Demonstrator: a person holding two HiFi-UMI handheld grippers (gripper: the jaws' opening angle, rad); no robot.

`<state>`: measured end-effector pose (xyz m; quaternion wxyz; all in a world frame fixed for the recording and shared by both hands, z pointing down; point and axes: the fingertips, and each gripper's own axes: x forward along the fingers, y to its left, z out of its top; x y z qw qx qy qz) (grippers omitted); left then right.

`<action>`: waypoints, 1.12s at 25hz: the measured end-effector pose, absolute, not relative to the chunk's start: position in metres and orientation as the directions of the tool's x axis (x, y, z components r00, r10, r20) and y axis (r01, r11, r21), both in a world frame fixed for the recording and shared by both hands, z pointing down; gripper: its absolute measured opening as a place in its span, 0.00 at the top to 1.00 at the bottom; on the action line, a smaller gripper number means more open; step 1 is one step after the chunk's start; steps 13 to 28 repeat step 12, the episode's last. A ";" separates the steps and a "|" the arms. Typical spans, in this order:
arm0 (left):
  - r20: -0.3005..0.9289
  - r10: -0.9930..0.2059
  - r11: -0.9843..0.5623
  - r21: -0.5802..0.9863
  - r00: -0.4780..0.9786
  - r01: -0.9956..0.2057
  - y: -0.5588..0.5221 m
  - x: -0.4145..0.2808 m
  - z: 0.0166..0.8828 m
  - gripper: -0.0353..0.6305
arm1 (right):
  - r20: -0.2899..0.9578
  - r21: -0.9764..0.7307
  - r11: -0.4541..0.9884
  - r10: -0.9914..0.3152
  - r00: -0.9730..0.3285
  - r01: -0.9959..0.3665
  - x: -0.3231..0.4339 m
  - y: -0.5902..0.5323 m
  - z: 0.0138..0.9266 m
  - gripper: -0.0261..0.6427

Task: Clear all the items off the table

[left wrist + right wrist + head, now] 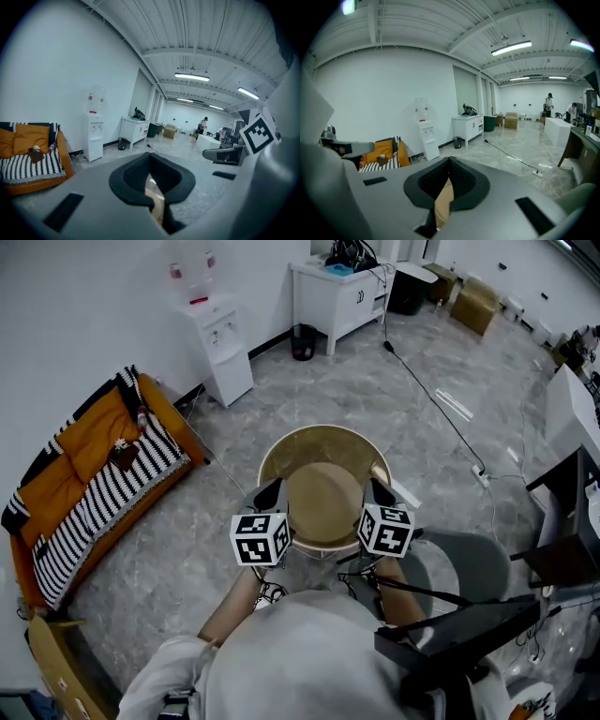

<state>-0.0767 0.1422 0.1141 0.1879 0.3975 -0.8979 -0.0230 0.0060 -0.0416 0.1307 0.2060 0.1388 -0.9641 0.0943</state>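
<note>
Head view, room: the grey floor [394, 399] lies open ahead of you. An orange sofa [94, 474] edges it on the left, and a water dispenser [220, 352] and a white cabinet [337, 292] stand along the far wall. A cable [441, 409] crosses the floor on the right, and a grey chair [473, 563] sits just beside your right arm.
Head view, tongs: your left gripper [274, 493] and right gripper [377, 491] sit on opposite sides of the round tan basin [323, 435].
Head view, basin: it hangs between the two grippers above the floor, mouth up, just ahead of your body.
Left gripper view, room: sofa far left, dispenser and cabinet ahead, clear floor past them.
Left gripper view, tongs: the jaws are pressed together on the basin's tan wall, which runs up between the pads.
Right gripper view, room: a long open hall, with two people [550, 101] at the far end and a desk edge [569, 136] on the right.
Right gripper view, tongs: the jaws are fully closed, pinching the basin's tan rim.
</note>
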 end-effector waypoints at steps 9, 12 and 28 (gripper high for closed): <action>0.318 -0.729 0.674 0.180 -0.606 -0.717 0.144 -0.084 0.110 0.94 | 0.420 -0.100 0.946 -0.241 -0.875 -0.308 0.001 -0.039 0.127 0.93; 0.318 -0.729 0.673 0.176 -0.606 -0.718 0.144 -0.085 0.110 0.94 | 0.420 -0.097 0.947 -0.240 -0.875 -0.306 0.000 -0.039 0.127 0.93; 0.318 -0.729 0.673 0.176 -0.606 -0.718 0.144 -0.085 0.110 0.94 | 0.420 -0.097 0.947 -0.240 -0.875 -0.306 0.000 -0.039 0.127 0.93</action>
